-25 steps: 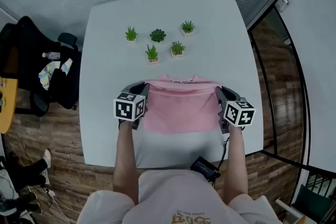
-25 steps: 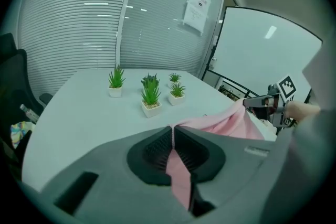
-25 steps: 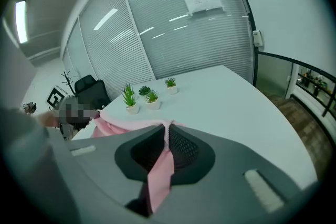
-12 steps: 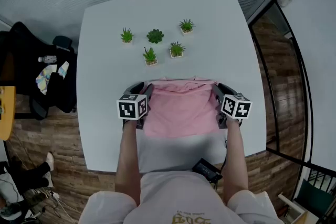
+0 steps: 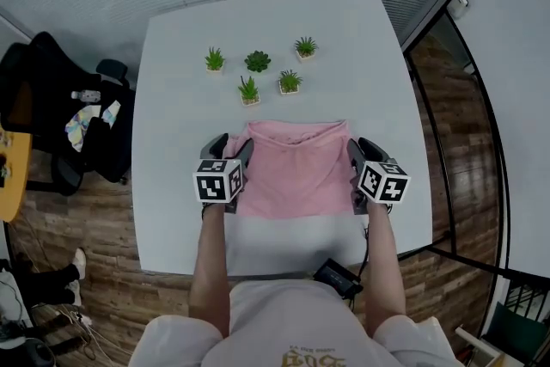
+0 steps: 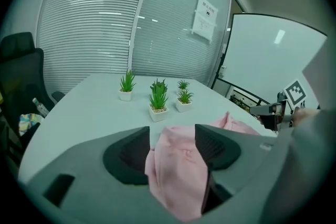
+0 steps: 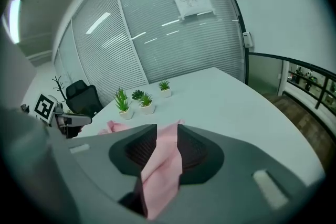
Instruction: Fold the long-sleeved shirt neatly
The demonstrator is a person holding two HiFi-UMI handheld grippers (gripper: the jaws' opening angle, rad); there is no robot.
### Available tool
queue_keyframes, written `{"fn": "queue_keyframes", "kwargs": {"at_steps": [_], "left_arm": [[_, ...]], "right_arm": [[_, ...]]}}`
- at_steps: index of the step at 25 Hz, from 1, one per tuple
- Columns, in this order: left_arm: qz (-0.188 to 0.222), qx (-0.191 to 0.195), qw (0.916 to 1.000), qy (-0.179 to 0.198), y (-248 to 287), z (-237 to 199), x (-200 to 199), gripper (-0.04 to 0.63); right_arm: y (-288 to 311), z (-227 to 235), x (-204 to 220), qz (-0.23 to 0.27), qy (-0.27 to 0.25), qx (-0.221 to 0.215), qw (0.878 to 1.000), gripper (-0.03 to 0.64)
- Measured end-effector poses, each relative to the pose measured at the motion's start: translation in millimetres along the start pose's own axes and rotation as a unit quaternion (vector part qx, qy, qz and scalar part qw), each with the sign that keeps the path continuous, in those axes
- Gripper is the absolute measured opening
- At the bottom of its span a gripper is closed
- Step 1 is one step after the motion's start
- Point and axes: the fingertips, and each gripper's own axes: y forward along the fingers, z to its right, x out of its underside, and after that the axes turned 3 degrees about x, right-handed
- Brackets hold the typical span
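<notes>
The pink long-sleeved shirt (image 5: 296, 172) lies folded into a rectangle on the white table (image 5: 180, 125), just in front of me. My left gripper (image 5: 230, 147) is at its left edge and my right gripper (image 5: 363, 149) at its right edge. In the left gripper view a bunch of pink cloth (image 6: 178, 176) hangs between the jaws of the left gripper (image 6: 172, 131), with a gap beside one pad. In the right gripper view a fold of the shirt (image 7: 160, 170) lies between the jaws of the right gripper (image 7: 167, 131). Both pairs of jaws have just been opening and stand open, cloth still between them.
Several small potted plants (image 5: 258, 60) stand on the far half of the table. A black office chair (image 5: 51, 107) with things on it stands to the left. A black device (image 5: 339, 275) hangs at the table's near edge. A glass partition (image 5: 447, 99) runs along the right.
The shirt's far edge, raised and rumpled half a second ago, now lies slightly farther up the table. Both grippers remain at its two sides.
</notes>
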Motion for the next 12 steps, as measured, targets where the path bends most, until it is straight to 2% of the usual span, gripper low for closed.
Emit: {"fn": "queue_keyframes", "kwargs": {"at_steps": [7,12], "left_arm": [[0.022,-0.003,0.9995,0.021,-41,37,1,0.253],[0.033,0.006,0.9989,0.033,-71,68,6,0.25]], "right_arm": [[-48,-26,-2,0.027,-0.029,-0.03,0.999,0.126],[-90,-33,-6,0.062,-0.03,-0.029,0.997,0.109]]}}
